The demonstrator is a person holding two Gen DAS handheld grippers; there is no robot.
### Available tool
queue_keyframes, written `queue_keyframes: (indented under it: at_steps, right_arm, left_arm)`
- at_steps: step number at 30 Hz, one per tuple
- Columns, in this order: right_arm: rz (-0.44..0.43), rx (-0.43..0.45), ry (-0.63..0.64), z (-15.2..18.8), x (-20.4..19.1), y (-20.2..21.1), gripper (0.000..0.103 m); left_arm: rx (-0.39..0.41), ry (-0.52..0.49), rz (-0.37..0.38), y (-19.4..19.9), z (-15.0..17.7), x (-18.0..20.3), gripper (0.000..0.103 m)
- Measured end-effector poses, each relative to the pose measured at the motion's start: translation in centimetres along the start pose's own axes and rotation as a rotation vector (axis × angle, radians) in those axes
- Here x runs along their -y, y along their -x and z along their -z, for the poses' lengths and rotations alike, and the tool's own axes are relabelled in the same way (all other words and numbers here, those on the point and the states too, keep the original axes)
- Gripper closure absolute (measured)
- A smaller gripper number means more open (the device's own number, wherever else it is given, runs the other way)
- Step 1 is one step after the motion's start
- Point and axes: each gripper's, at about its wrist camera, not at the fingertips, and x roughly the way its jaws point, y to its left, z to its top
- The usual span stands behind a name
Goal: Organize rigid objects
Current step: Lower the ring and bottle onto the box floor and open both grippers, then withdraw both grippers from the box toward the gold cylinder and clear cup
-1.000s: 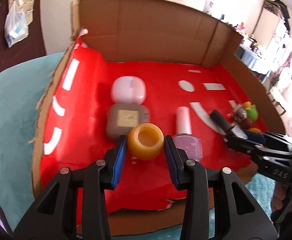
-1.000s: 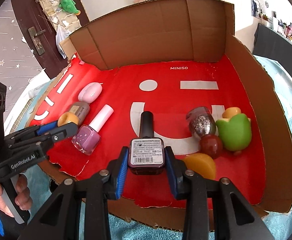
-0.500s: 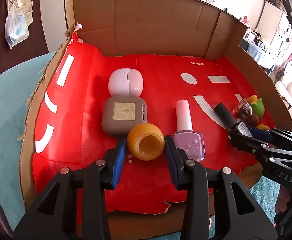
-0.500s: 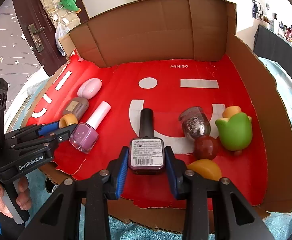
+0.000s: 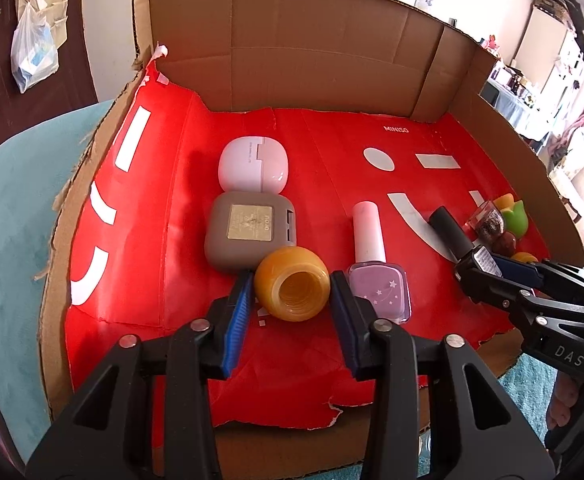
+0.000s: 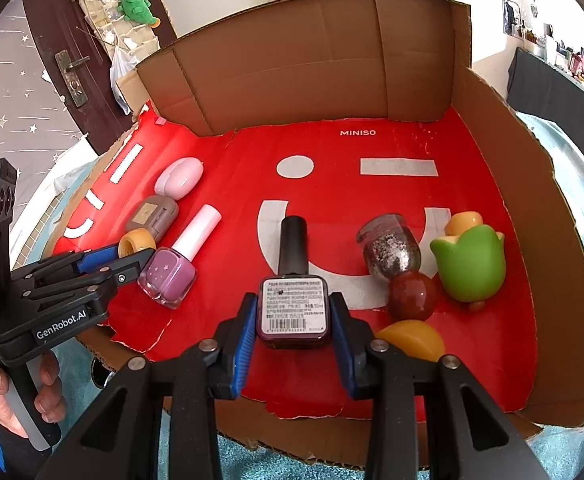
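Left gripper [image 5: 290, 302] has just been opening, its jaws now apart from the amber jar [image 5: 292, 285] lying between them, mouth toward the camera. Right gripper [image 6: 292, 322] clamps the dark polish bottle [image 6: 293, 300], cap pointing away. Both sit inside the cardboard tray [image 6: 531, 240], near its front edge.

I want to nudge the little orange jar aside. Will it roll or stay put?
The orange jar lies on its side with a rounded body, so it will probably roll. It looks empty, so likely light. The taupe case right behind it may stop it.
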Motion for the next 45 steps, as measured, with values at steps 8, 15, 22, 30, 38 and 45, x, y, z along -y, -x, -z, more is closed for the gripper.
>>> queue_keyframes:
  at_steps: [8, 15, 22, 30, 38, 45]
  right_arm:
    - [-0.003, 0.012, 0.01, 0.3, -0.2, 0.4, 0.064]
    - [-0.008, 0.059, 0.027, 0.5, -0.7, 2.2, 0.053]
    - [-0.032, 0.11, 0.026, 1.1, -1.1, 4.7, 0.037]
    - [-0.054, 0.189, 0.056, 2.2, -2.0, 7.8, 0.013]
    - [-0.083, 0.252, 0.097, 3.2, -3.0, 10.1, 0.0]
    - [-0.076, 0.28, 0.123, 4.4, -3.5, 11.3, 0.0]
  left_arm:
    - [0.031, -0.013, -0.047, 1.1, 0.3, 0.2, 0.045]
    - [0.07, -0.007, -0.024, 2.5, 0.5, 0.5, 0.03]
    - [0.11, -0.024, -0.045, 4.6, 1.1, 1.1, 0.025]
    - [0.189, -0.004, -0.058, 8.1, 2.0, 0.7, 0.017]
    - [0.222, -0.002, -0.094, 9.9, 3.4, 1.1, 0.004]
    - [0.24, -0.004, -0.094, 11.2, 4.8, 1.4, 0.0]
